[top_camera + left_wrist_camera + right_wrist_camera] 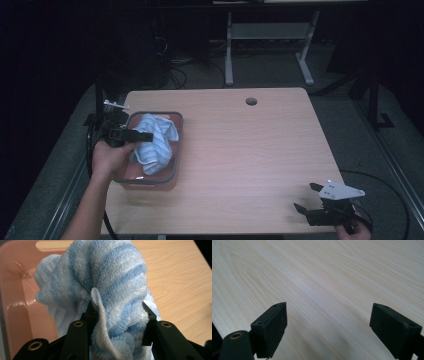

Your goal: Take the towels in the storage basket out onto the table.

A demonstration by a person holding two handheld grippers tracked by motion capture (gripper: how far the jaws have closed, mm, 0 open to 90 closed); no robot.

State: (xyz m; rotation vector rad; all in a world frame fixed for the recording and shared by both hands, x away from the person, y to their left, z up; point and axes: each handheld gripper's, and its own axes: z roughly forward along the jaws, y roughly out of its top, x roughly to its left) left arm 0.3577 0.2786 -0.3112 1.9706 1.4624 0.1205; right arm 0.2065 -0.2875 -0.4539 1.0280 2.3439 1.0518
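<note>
The left gripper (117,312) clamps the towel (105,282), which seems to hang partly inside the pink bin (172,131). The right gripper (328,326) hovers over bare table (324,277), jaws wide apart.

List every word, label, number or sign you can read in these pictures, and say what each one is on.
None can be read.
The striped towel, held between the fingers of the left gripper, shows no tag with print.
The pink tub, the wooden table and the open right gripper carry no writing.
The grey plate on that gripper has only small holes.
</note>
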